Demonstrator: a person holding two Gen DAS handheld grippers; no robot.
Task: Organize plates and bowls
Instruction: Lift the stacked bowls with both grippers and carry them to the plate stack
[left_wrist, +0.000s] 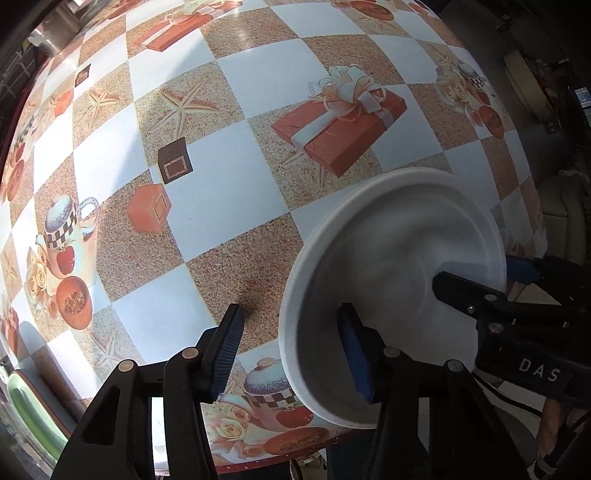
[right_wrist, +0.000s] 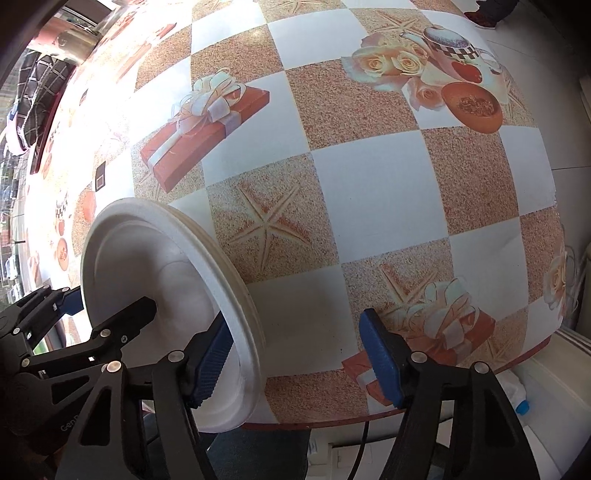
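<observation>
A white bowl-like plate (left_wrist: 388, 258) is held tilted above the near edge of the table; it also shows in the right wrist view (right_wrist: 147, 258), where layered rims suggest a stack. My left gripper (left_wrist: 291, 343) is open, its jaws wide across the plate's rim: one finger inside the plate, one outside. My right gripper (right_wrist: 295, 354) is open, its left finger inside the plate and its right finger over the table. In each view the other gripper's fingers (left_wrist: 465, 295) (right_wrist: 122, 321) reach across the far rim.
The table (left_wrist: 229, 177) has a checkered cloth printed with gift boxes, starfish and teapots. A green dish (left_wrist: 29, 417) sits off the table's lower left edge. Floor and white containers (right_wrist: 535, 380) lie beyond the right edge.
</observation>
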